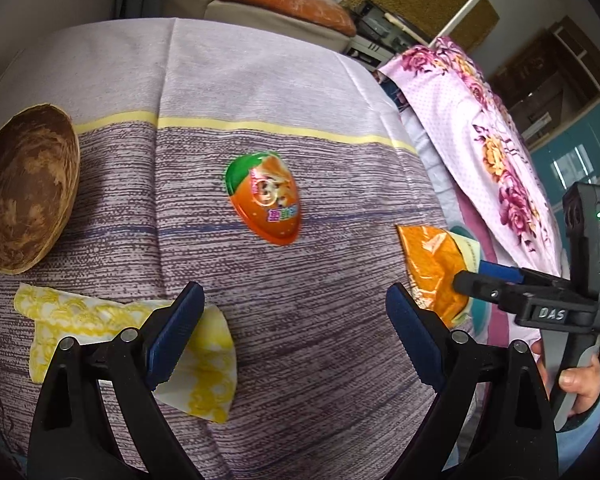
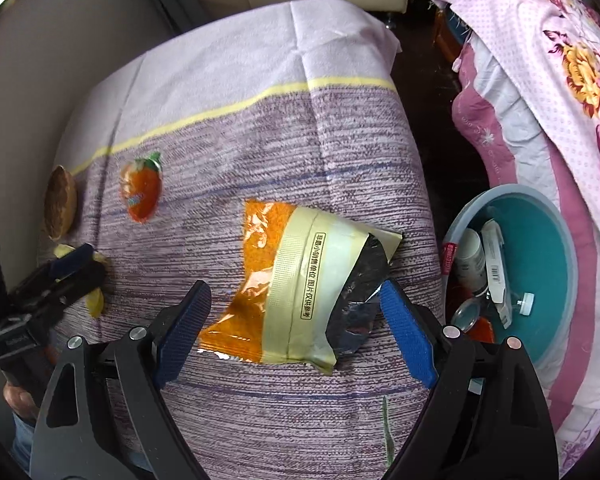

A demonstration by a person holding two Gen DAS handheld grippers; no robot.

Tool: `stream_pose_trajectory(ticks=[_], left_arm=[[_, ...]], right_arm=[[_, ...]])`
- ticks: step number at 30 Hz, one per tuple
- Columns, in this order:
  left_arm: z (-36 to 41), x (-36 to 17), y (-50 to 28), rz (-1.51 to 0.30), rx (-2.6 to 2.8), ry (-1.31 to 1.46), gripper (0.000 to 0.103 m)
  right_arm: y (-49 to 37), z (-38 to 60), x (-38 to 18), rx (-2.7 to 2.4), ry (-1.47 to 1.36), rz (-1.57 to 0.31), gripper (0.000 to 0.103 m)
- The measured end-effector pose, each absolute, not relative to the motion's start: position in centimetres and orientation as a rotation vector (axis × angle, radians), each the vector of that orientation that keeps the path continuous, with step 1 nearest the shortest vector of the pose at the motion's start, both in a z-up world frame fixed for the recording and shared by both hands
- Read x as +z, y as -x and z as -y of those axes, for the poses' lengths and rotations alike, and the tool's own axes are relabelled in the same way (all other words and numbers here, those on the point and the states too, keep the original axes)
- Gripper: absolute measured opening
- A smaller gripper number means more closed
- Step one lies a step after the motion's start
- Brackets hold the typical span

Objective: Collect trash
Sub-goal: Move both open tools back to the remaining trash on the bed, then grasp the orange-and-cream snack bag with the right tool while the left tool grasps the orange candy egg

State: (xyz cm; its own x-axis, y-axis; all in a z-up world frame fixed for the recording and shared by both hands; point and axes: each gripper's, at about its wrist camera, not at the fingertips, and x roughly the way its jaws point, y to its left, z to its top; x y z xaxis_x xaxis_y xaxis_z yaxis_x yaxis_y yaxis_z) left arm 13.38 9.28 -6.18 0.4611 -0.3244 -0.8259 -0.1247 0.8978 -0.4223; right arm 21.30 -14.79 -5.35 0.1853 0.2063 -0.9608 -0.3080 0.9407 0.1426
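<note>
Striped tablecloth (image 2: 260,140), snack wrapper (image 2: 300,292) below wide-spread right gripper (image 2: 296,320)

A home: cushioned sofa (image 1: 276,4), floral bedding (image 1: 480,120) (cloth-covered table (image 1: 260,92)).

We see the orange egg-shaped plastic capsule (image 1: 265,199) mid-table: left of it the brown coconut-shell bowl (image 1: 24,190), nearer-left the yellow-patterned paper napkin (image 1: 100,320), right the orange-and-cream foil snack wrapper (image 2: 300,288).

An orange and pale-yellow wrapper (image 2: 296,284), a yellow-patterned napkin (image 1: 100,320) and a brown bowl (image 1: 24,188) were seen on purple-striped cloth (image 1: 300,92).
</note>
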Motion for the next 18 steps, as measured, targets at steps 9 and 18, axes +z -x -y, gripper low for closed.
stream_pose_trajectory(ticks=[9,18], left_arm=[[-9.3,-6.4,-13.8,-1.104,-0.123,0.458,0.092],[-9.8,-6.2,-14.9,-1.091,-0.078,0.429,0.092]], right_arm=[[-21.7,15.0,-7.2,0.372,0.056,-1.361,0.086],[-20.7,14.8,-6.2,0.49,0.018,-1.289,0.044]])
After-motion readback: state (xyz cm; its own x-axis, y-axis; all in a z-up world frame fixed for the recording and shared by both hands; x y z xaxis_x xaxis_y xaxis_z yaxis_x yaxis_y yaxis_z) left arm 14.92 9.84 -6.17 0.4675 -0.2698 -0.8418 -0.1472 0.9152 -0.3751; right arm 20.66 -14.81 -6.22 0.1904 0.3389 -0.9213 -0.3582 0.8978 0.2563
